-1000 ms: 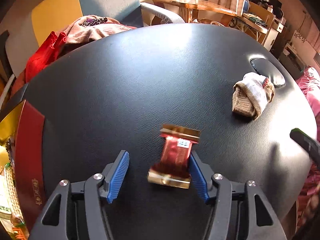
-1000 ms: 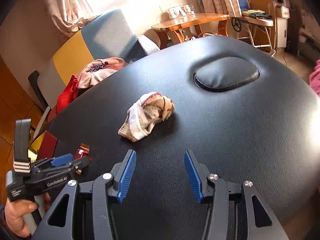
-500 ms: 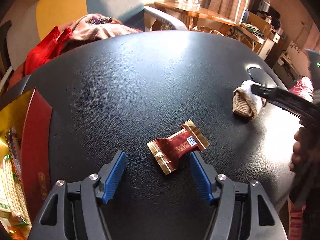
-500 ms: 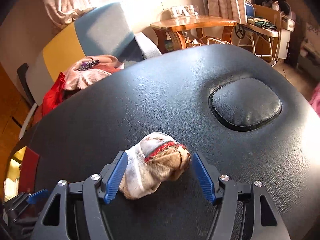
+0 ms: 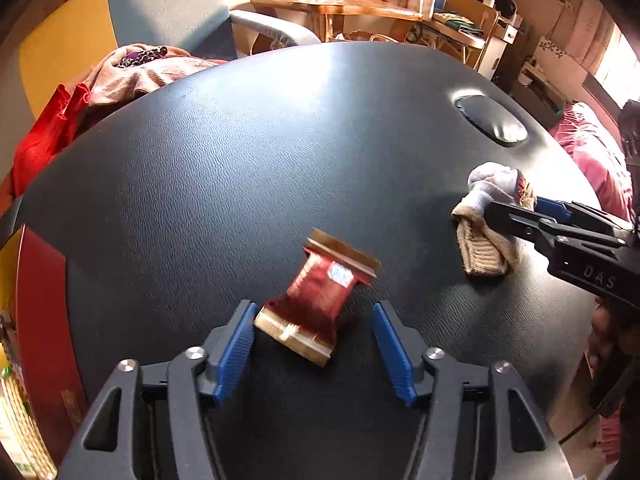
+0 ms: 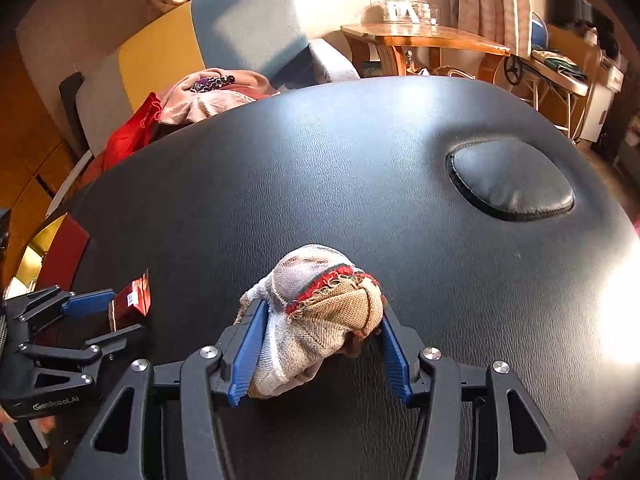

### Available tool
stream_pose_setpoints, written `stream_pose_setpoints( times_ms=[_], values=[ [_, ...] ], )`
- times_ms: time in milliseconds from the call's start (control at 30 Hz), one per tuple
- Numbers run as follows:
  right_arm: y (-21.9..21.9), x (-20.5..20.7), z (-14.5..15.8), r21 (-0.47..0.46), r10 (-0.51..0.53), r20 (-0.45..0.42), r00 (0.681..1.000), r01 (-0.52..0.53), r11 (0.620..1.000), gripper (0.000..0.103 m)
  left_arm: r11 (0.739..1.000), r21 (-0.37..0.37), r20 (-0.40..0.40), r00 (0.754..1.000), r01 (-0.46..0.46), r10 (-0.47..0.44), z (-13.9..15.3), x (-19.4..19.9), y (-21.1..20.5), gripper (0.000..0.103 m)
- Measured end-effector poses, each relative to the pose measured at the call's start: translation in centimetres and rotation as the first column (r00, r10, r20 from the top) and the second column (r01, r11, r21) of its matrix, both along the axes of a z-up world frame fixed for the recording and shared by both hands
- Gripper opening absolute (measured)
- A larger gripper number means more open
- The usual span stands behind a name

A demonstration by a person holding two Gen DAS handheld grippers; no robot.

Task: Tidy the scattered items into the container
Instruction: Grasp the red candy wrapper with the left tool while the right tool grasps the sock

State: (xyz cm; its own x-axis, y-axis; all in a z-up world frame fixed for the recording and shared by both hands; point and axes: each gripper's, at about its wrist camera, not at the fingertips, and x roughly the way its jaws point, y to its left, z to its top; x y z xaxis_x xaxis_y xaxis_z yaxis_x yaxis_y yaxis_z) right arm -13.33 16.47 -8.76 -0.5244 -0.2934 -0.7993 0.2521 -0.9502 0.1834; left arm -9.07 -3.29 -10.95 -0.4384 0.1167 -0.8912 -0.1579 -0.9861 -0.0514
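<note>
A red and gold snack packet [image 5: 318, 302] lies on the black padded table [image 5: 280, 140], between the open fingers of my left gripper [image 5: 314, 328]; its near corner touches the left pad. It also shows in the right wrist view [image 6: 130, 304]. A rolled beige and white sock [image 6: 316, 320] lies between the fingers of my right gripper [image 6: 320, 336], which is open around it with both pads at its sides. The sock also shows in the left wrist view [image 5: 486, 224]. A red and gold box [image 5: 44, 320] stands at the table's left edge.
An oval cushion [image 6: 512, 182] is set into the table at the right. Red and pink clothes [image 6: 188, 104] lie on a chair behind the table. A wooden table [image 6: 424, 40] stands further back.
My right gripper has moved forward so the sock sits deeper between its fingers. My left gripper has closed in on the packet, which has turned and now touches the left pad.
</note>
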Motion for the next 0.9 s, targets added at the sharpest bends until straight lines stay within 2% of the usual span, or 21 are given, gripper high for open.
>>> stream_pose_setpoints(
  times_ms=[100,233,300,333,467,667,900],
  values=[
    [0.3,1.1,0.0,-0.005,-0.013,-0.007,1.000,0.013,1.000,0.055,1.000,0.023,-0.006,1.000,-0.017,0.017,0.2,1.3,-0.3,0.050],
    [-0.1,2.3,0.1,0.005,0.001,-0.025,1.000,-0.001,1.000,0.057,0.995,0.083,-0.014,0.998,-0.063,0.064,1.1,1.9,-1.1,0.051],
    [-0.2,2.6,0.3,0.011,-0.002,-0.036,0.999,0.003,1.000,0.058,0.993,0.083,-0.024,0.996,-0.083,0.086,1.8,1.4,-1.7,0.059],
    [-0.1,2.7,0.4,0.006,-0.009,-0.040,0.999,0.009,1.000,0.058,0.992,0.084,-0.027,0.995,-0.091,0.094,2.0,1.0,-2.0,0.060],
    [0.6,3.1,1.4,-0.031,-0.050,-0.062,0.997,0.048,0.998,0.060,0.994,0.066,-0.020,0.996,-0.083,0.085,2.3,-0.6,-1.9,0.060],
    [1.1,4.1,2.1,-0.063,-0.091,-0.075,0.993,0.086,0.994,0.063,0.999,0.025,0.007,1.000,-0.023,0.022,1.4,-2.3,-0.4,0.060],
    [2.0,4.3,1.7,-0.093,-0.151,-0.045,0.988,0.146,0.985,0.063,0.999,-0.020,0.009,1.000,-0.026,0.026,0.2,-2.8,0.2,0.040]
  ],
)
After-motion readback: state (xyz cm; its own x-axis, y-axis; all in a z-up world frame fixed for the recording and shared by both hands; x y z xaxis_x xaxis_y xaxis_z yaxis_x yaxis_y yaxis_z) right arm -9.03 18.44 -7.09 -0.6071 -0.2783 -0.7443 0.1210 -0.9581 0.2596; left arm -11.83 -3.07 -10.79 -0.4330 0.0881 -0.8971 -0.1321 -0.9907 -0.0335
